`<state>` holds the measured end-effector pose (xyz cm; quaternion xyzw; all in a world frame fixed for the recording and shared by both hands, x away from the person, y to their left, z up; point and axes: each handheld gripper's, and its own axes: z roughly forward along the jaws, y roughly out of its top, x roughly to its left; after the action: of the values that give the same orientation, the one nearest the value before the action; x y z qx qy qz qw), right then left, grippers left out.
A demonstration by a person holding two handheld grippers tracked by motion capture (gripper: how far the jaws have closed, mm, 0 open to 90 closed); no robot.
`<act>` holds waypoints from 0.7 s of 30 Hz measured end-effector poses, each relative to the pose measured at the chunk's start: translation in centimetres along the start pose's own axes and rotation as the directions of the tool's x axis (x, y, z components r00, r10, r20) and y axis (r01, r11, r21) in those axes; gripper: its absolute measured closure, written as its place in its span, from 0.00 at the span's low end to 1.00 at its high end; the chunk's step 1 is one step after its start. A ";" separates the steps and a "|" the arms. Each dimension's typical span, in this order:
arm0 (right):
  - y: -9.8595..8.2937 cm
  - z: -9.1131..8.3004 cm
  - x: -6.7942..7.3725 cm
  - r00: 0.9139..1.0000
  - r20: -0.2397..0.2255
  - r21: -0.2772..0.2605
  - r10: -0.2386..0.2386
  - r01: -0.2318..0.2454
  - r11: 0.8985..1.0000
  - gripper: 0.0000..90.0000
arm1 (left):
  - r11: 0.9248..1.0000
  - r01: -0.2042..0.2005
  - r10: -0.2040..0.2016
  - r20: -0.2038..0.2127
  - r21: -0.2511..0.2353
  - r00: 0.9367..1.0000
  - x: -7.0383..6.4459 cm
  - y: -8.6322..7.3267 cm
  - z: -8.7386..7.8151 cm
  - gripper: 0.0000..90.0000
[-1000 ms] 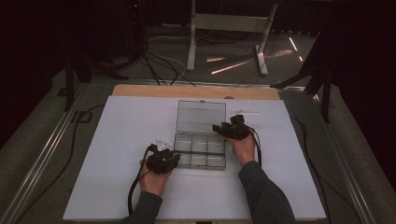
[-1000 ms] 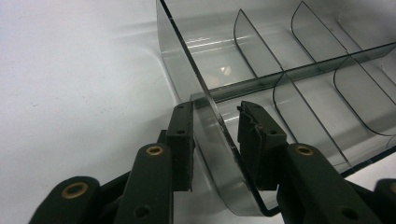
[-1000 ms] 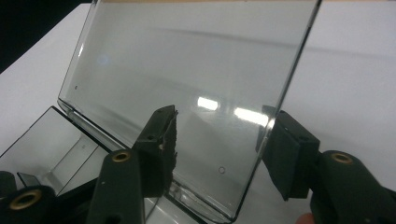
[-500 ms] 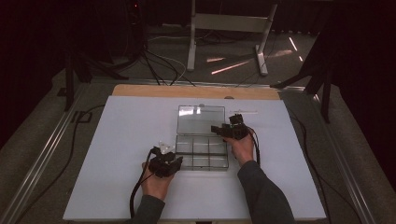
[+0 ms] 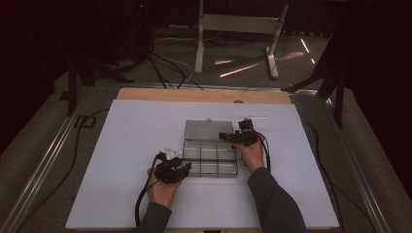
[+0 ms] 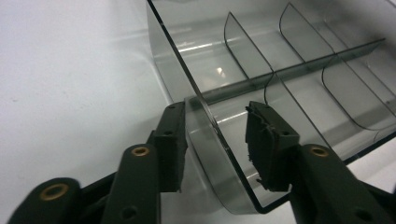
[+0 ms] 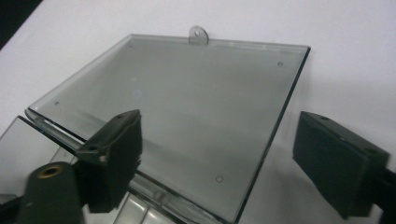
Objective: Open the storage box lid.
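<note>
Here the left gripper [image 6: 215, 149] stands narrowly apart astride the compartment box's [image 6: 280, 70] corner wall. The right gripper [image 7: 219, 163] gapes wide over the box's flat-lying lid [image 7: 187, 107].

Dim dark surroundings, bright table [image 5: 136, 145], soft close-ups

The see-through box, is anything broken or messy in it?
Nothing stands out. The clear box lies flat on the white table, its lid folded open, compartments empty. The left gripper straddles one corner wall; its right pad looks a bit frayed.
</note>
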<state>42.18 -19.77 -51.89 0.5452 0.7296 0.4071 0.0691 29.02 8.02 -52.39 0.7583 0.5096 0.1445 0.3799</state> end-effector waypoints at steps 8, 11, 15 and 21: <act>0.2 -0.8 0.3 0.999 -0.004 -0.037 -0.046 0.046 0.998 0.07 | 0.998 0.017 -0.015 0.026 -0.057 1.000 0.9 0.3 -0.7 0.55; 0.3 -1.2 0.5 0.998 -0.006 -0.045 -0.069 0.068 0.997 0.04 | 0.997 -0.002 0.002 -0.003 -0.074 1.000 1.0 0.6 -1.1 0.44; 0.3 -1.6 0.9 0.995 -0.010 -0.057 -0.099 0.098 0.993 0.02 | 0.993 -0.008 0.007 -0.003 -0.114 1.000 1.4 1.0 -1.9 0.32; 0.3 -2.2 1.2 0.992 -0.009 -0.070 -0.125 0.124 0.990 0.02 | 0.985 -0.025 0.024 -0.010 -0.169 1.000 2.0 1.5 -3.1 0.20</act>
<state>40.77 -19.89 -49.82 0.4933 0.7479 0.4308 0.1082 29.04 10.87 -49.52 0.7290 0.4877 0.1950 0.4389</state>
